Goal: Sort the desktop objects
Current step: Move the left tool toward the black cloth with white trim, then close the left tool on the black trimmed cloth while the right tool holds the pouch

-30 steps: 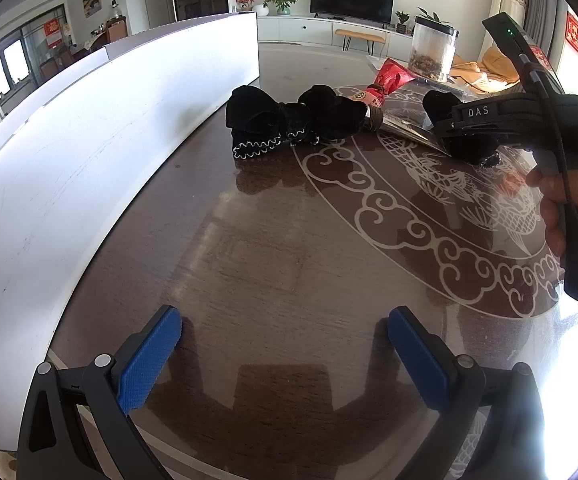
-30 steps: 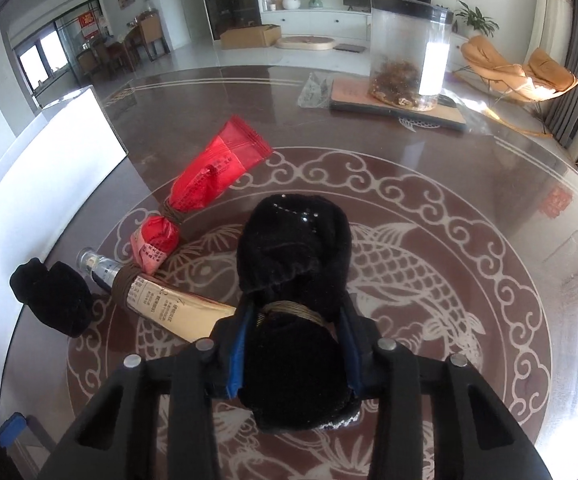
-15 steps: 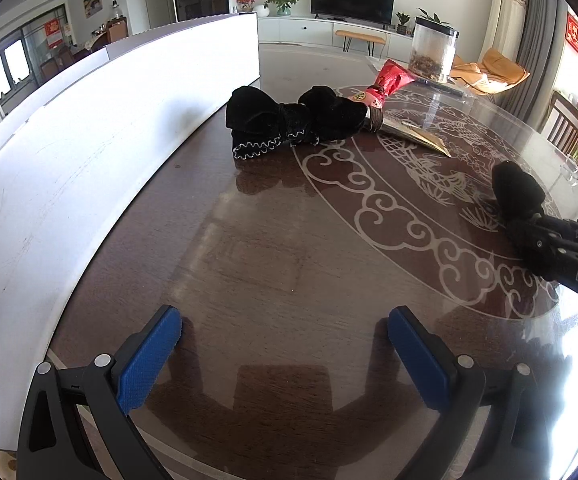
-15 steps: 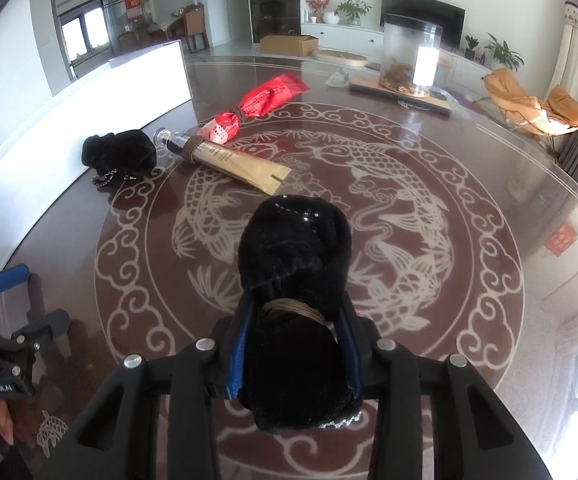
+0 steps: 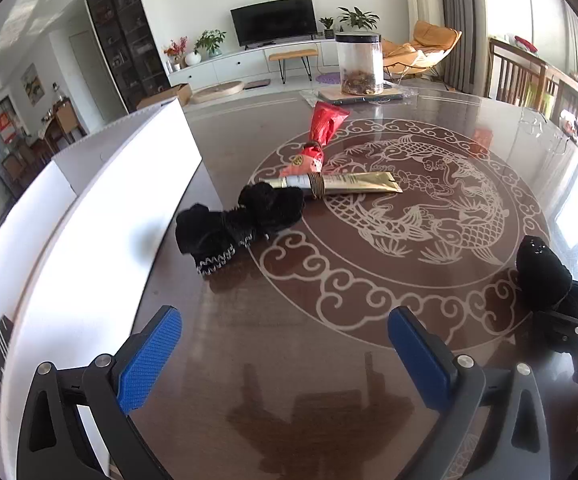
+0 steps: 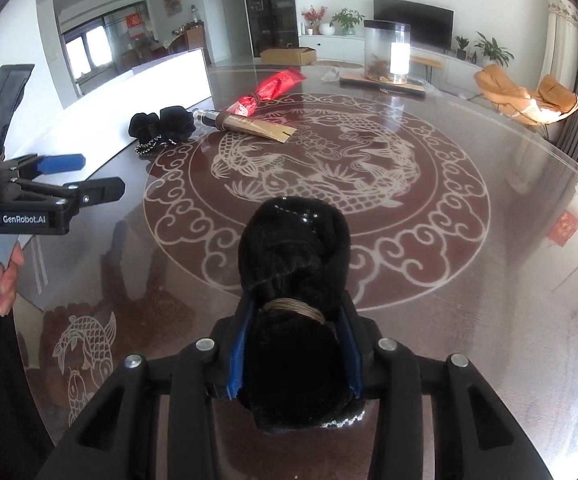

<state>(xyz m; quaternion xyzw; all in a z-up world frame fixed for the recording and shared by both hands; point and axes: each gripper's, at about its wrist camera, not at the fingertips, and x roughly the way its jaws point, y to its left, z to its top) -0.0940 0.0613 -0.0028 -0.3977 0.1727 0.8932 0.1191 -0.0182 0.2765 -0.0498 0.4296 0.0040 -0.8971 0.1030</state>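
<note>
My right gripper (image 6: 295, 314) is shut on a black velvet bundle (image 6: 293, 248) tied with cord, held just above the glass table (image 6: 469, 280). In the left wrist view the same bundle (image 5: 541, 276) and right gripper (image 5: 565, 312) sit at the far right edge. My left gripper (image 5: 285, 344) is open and empty over the near part of the table, its blue pads (image 5: 149, 356) wide apart. Ahead of it lie a second black velvet bundle (image 5: 241, 220), a gold tube (image 5: 349, 184) and a red packet (image 5: 321, 136). The left gripper (image 6: 89, 176) also appears at the left of the right wrist view, held by a hand.
A tall white board (image 5: 109, 200) runs along the table's left side, close to the lying black bundle. At the far edge a clear jar (image 5: 359, 64) stands on a flat board. Chairs line the right side of the table.
The right gripper has carried its black bundle away from the tube and packet, back toward the near side of the table. The left gripper has risen and rolled, so more of the table shows.
</note>
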